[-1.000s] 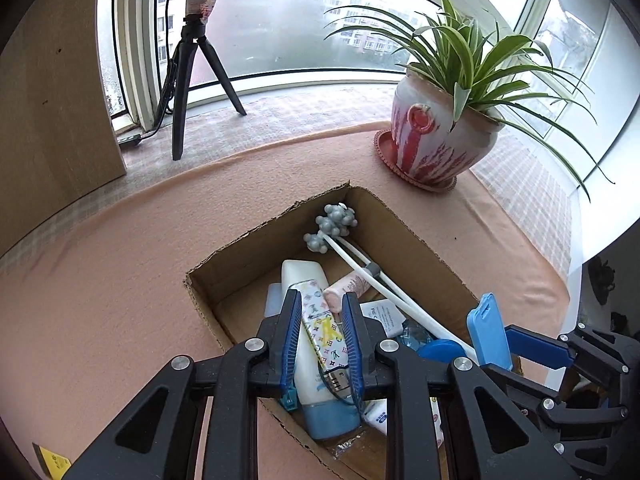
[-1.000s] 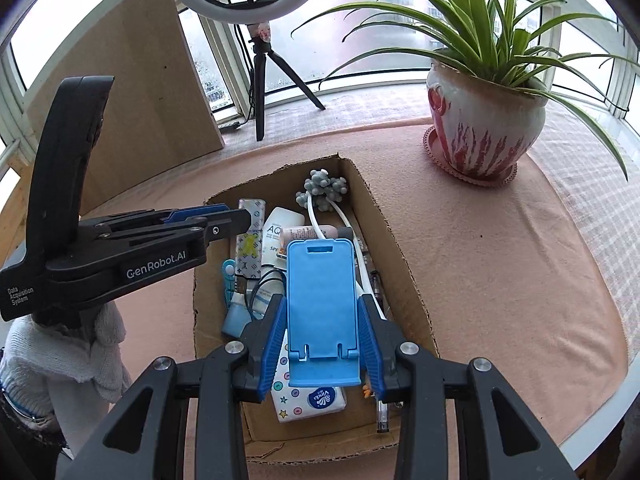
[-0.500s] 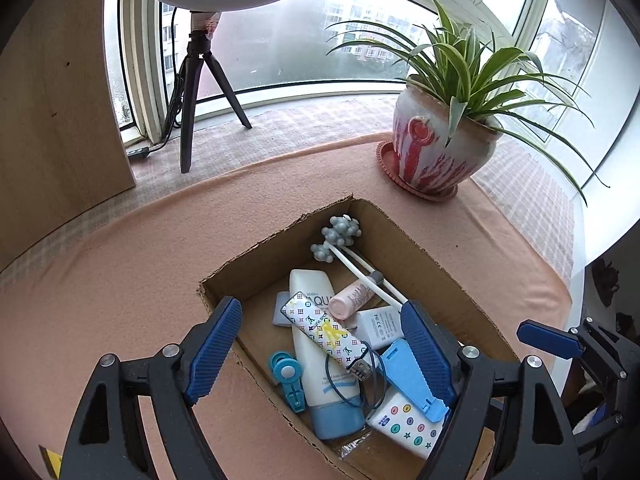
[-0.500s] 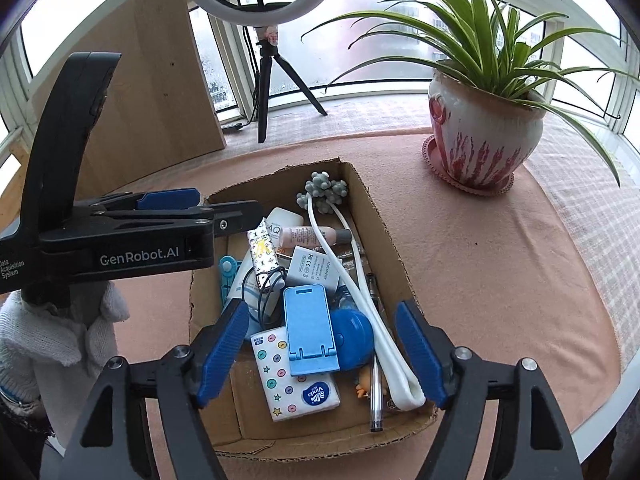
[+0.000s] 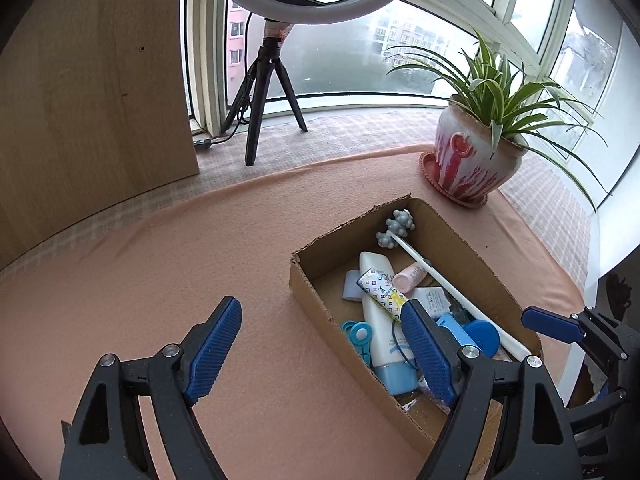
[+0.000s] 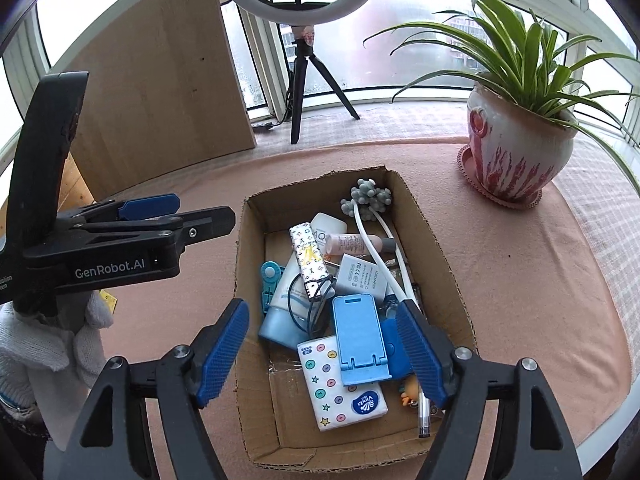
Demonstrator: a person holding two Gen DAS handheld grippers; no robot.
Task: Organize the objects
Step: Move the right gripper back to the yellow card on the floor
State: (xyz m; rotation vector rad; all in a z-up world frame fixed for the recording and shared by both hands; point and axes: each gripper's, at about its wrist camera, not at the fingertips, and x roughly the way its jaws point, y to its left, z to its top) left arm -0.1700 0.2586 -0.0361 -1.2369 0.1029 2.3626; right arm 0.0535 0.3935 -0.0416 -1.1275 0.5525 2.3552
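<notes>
One bench with a pink cloth carries one cardboard box and one potted plant, well apart. In the box lie one white tube, one blue phone stand, one dotted tissue pack, one patterned bar, one white charger and one pink bottle. Two grippers hover with jaws spread and empty: the right gripper over the box, the left gripper over the box's near wall.

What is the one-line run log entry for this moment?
left gripper: open, empty | right gripper: open, empty | phone stand: in cardboard box
</notes>
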